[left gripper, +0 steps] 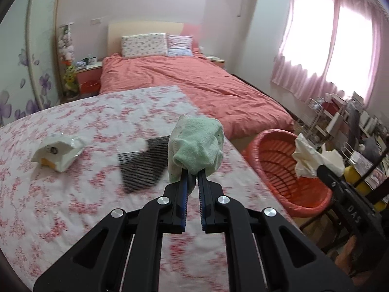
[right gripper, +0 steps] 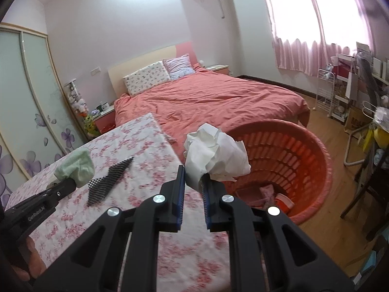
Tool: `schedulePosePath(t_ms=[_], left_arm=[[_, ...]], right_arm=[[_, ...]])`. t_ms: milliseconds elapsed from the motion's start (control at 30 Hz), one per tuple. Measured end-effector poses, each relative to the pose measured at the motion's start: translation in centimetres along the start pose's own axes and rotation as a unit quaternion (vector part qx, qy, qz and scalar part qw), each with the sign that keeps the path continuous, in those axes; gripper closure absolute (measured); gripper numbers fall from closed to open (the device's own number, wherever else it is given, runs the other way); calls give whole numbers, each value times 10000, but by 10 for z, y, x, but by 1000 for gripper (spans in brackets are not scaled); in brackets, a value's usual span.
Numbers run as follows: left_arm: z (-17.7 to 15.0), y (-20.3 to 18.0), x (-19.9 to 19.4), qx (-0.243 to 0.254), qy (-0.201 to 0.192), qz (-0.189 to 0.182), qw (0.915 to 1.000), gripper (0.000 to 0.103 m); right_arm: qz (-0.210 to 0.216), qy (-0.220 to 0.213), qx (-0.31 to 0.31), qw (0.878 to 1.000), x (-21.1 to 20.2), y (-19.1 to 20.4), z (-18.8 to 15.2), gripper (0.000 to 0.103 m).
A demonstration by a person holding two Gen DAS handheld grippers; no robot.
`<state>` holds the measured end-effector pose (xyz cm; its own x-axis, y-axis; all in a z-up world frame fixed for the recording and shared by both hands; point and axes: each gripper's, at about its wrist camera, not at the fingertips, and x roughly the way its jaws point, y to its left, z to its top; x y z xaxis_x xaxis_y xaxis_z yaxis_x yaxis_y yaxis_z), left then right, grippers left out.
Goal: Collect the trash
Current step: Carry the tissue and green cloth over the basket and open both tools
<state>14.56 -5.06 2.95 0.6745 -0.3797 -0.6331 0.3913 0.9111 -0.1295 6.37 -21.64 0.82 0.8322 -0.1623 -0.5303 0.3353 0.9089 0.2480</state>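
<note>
Left gripper (left gripper: 193,174): jaws closed on a green cloth (left gripper: 197,146), held above the right part of the table (left gripper: 73,194). The same cloth (right gripper: 77,168) shows at far left in the right wrist view, clamped at the tip of the left gripper (right gripper: 70,182).

Right gripper (right gripper: 194,174): jaws pinch a crumpled white paper (right gripper: 216,155), held off the table's right edge, beside the near-left rim of the red basket (right gripper: 316,150). In the left wrist view the paper (left gripper: 306,155) hangs over the basket (left gripper: 279,170) at its right side.

Table: flowered pink cloth cover. A black mesh (left gripper: 143,163) lies flat on it, just left of the green cloth; it appears again in the right wrist view (right gripper: 109,180). Farther left, well apart from the mesh, a white wrapper (left gripper: 59,152) with a yellow patch lies on the table.

Basket: stands on the floor right of the table; some pink and red items lie in its bottom (right gripper: 269,192), not identifiable.

Far: bed (left gripper: 182,82) with coral cover and two pillows (left gripper: 145,45).
</note>
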Motion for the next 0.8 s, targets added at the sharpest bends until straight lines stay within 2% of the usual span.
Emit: schedulePosePath(t_ms=[233, 800], left_arm=[[-1, -36, 6, 200, 8, -303, 9993, 95], [-5, -95, 35, 452, 202, -854, 9951, 95]], right_arm=[[-142, -37, 198, 9997, -5, -32, -2, 89], [-430, -85, 400, 9982, 1, -80, -2, 89]])
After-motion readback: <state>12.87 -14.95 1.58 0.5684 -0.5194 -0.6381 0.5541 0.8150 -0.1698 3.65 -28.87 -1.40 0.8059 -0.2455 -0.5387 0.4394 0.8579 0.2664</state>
